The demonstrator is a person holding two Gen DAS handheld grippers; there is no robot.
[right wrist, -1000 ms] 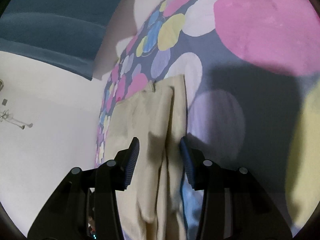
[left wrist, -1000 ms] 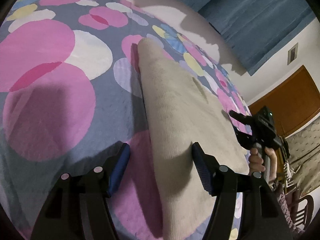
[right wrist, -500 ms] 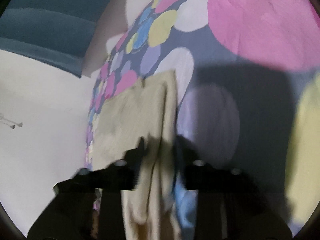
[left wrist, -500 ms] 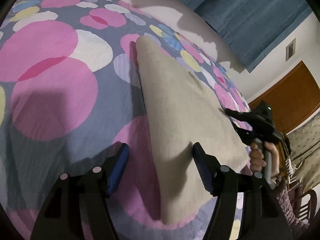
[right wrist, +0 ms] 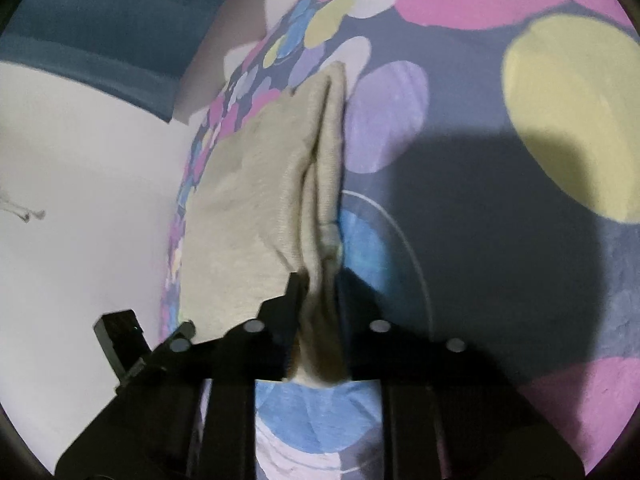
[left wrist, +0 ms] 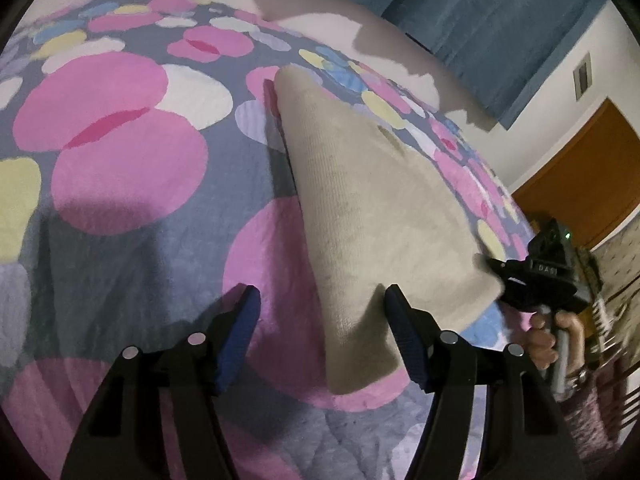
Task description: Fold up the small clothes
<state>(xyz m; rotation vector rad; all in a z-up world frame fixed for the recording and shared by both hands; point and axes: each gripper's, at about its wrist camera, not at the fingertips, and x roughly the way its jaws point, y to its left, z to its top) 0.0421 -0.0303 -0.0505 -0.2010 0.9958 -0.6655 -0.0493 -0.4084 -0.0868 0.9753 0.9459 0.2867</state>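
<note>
Left wrist view first: the left hand-held gripper (left wrist: 322, 320) sits at the bottom of the frame, jaws spread wide, gripping nothing. Its blue pads (left wrist: 236, 336) straddle the near corner of the beige cloth (left wrist: 372, 208), one pad out over the bedspread (left wrist: 120, 184), the other above the cloth's lower edge. The cloth runs as a long wedge from upper centre down to lower centre, lying on the bedspread with its pink, white and yellow circles. Over at the right edge, the right hand-held gripper (left wrist: 490, 266) bites the cloth's right corner, and the person's hand (left wrist: 554, 338) wraps the handle below it. Blue curtain (left wrist: 480, 20) in the upper right, a brown door (left wrist: 588, 180) at mid right.

Now the right wrist view: the right hand-held gripper (right wrist: 318, 288) is at bottom centre, jaws pinched nearly together on a bunched fold of the cloth (right wrist: 260, 208). The fabric rises from between the jaws and fans out toward centre left, a double-layered ridge running up the middle. The bedspread (right wrist: 500, 200) fills the right side, in shadow. White wall (right wrist: 80, 200) on the left, curtain (right wrist: 100, 20) in the upper left.
</note>
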